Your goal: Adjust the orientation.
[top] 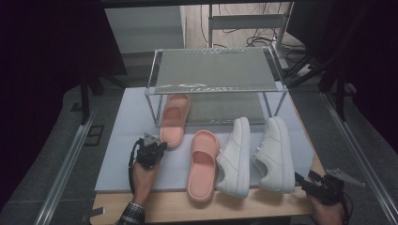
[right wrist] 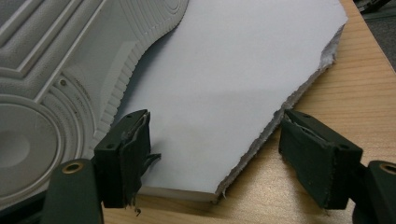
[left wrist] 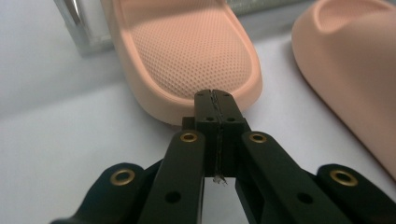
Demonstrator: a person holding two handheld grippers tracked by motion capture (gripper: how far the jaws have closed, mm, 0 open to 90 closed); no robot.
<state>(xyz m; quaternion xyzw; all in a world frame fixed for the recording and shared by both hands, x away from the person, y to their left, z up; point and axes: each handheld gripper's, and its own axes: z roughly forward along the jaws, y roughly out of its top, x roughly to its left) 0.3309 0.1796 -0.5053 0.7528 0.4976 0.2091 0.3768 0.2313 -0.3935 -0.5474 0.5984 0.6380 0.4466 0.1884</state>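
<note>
— Nearest the high camera, what did each hand carry?

— At the left, the left gripper (top: 151, 149), jaws pressed together on nothing, tips just short of the heel of the pink slide (top: 174, 120) whose toe lay under the clear rack (top: 213, 70).

— And its own view?

— That heel's dotted footbed (left wrist: 187, 46) close up, which the high view lacked.

— Right of that slide?

— The second pink slide (top: 202, 165), two white sneakers (top: 256, 154) on the white mat (top: 117, 154), then the right gripper (top: 306, 183), jaws spread across the mat's torn corner (right wrist: 243, 88), a sneaker sole (right wrist: 51, 70) beside.
</note>
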